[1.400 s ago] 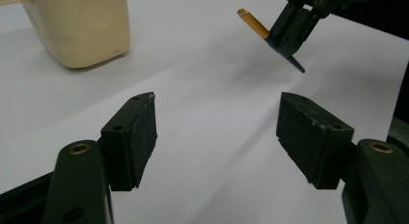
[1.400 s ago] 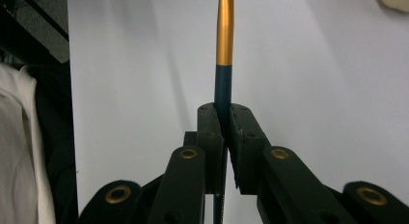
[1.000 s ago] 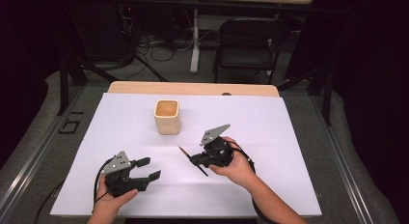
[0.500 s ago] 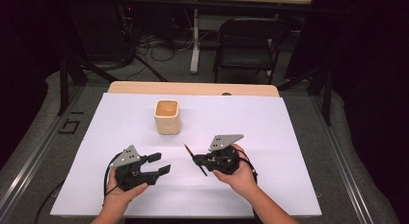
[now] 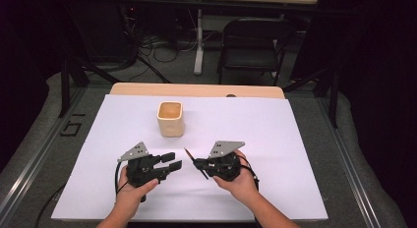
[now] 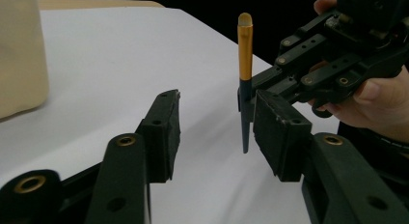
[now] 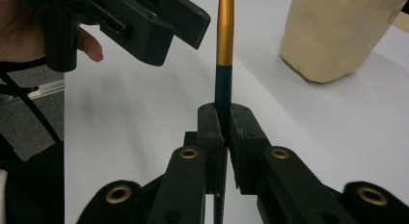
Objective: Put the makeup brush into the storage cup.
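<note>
The counter [image 5: 275, 139] is the biggest thing here, covered in a white sheet with a strip of bare wood along its far edge. Past it the room is dark: a black folding chair [image 5: 251, 51], loose cables on a grey floor, and metal rails beside the counter.

A cream cup [image 5: 170, 119] stands alone on the far half of the sheet, well apart from both hands.

The right gripper [image 5: 199, 164] has its fingers clenched on a small makeup brush [image 5: 195, 161], gripping the dark lower handle; in the right gripper view the gold upper part rises straight out from between the pads. The brush is held off the sheet, between the two grippers.

The left gripper [image 5: 173, 161] faces it just beside, its fingers released but half closed; its jaws have just been closing, with nothing pressed between them. In the left gripper view the brush stands just beyond the right-hand pad, not yet in the gap.

This looks like a handover. To do it well, the left gripper should probably slide across until the handle sits centred between its pads, take the dark part below the gold band, and clamp firmly before the right lets go, so the brush neither tilts nor drops.
</note>
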The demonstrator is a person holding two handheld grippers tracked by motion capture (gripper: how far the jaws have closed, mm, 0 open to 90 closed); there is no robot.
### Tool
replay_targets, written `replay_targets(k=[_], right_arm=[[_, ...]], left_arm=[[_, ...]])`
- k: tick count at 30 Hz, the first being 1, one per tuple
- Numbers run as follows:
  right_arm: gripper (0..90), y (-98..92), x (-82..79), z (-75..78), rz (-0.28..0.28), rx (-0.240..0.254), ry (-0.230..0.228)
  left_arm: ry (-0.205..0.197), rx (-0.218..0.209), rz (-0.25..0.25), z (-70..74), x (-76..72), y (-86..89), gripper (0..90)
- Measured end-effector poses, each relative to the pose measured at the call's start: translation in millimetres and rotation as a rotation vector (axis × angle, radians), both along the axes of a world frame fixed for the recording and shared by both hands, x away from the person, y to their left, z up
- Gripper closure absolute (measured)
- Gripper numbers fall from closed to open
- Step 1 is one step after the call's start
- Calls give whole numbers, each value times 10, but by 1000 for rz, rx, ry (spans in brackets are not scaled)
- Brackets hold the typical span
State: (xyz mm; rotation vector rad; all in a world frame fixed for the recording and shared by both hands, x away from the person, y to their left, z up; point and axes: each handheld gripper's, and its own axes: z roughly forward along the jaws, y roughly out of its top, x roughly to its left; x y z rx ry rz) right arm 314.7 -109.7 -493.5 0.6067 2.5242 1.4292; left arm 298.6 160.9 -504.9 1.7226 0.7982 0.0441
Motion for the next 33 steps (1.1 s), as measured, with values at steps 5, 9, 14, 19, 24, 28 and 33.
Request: replay_targets(k=[5,9,14,19,24,28,33], right_arm=[[839,13,-5,-9,-3,-1,-6],[839,27,-17,-11,-1,3,-5],[839,45,-24,-13,1,3,-13],[839,76,-36,-21,6,7,-15],[839,94,-43,-21,6,17,-14],[839,101,-45,-26,12,17,-8],[839,120,-53,-31,15,18,-6]], left_arm=[[16,-18,-3,2,19,-22,586],[33,-40,-9,2,31,-65,615],[36,-56,-17,6,36,-94,635],[43,-81,-21,15,48,-138,653],[50,-96,-18,16,58,-179,668],[52,-101,-11,13,63,-195,686],[60,-117,-5,9,71,-206,711]])
